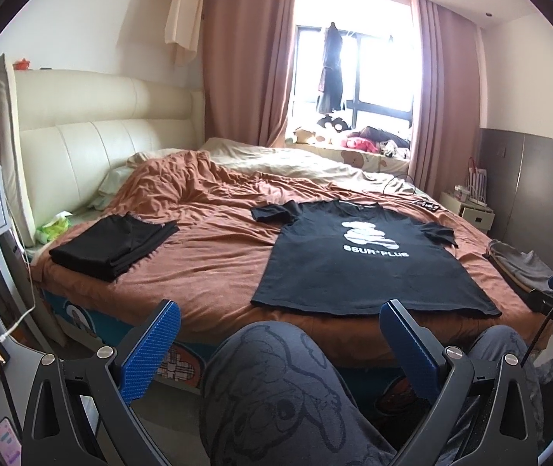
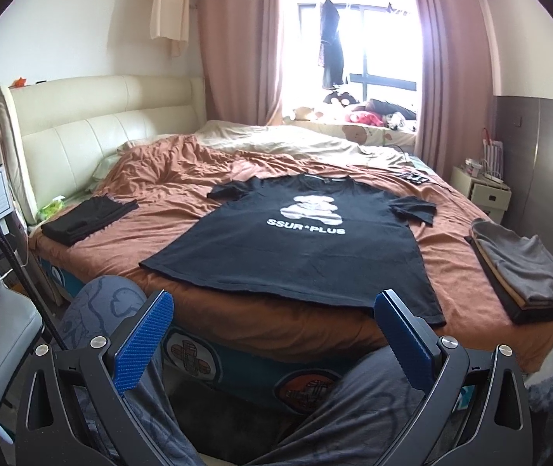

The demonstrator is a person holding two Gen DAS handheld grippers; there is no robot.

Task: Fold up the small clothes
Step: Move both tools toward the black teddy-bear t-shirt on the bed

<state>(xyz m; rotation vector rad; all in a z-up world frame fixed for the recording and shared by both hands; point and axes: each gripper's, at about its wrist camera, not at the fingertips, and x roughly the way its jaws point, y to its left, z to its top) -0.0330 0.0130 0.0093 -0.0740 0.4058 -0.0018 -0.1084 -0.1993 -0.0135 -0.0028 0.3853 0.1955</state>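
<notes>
1. A black T-shirt (image 2: 307, 248) with a white bear print is seen spread flat, print up, on the brown bedspread (image 2: 167, 209) of the bed, its hem at the near edge and its collar toward the far side.
2. Both sleeves are laid out to the sides, and no fold is visible in the shirt.
3. The left hand-held gripper (image 1: 280, 324) is held with its blue fingers wide apart, and nothing is gripped; it is kept back from the bed, above the person's knee (image 1: 272, 380).
4. The right hand-held gripper (image 2: 274, 318) is likewise spread wide and empty, short of the hem, which is seen just past its fingertips.
5. A folded black pile (image 1: 113, 246) is seen on the bed toward the headboard, well apart from the shirt.
6. A stack of clothes (image 2: 524, 272), grey on top, is placed at the other side, near the shirt's sleeve.
7. The step in hand is judged to be the start of folding this shirt: it has been laid out, but is not yet gripped.
8. For the next move, both grippers would likely need to be brought forward to one side of the shirt and closed on thin cloth alone, without the bedspread being pinched beneath.
</notes>
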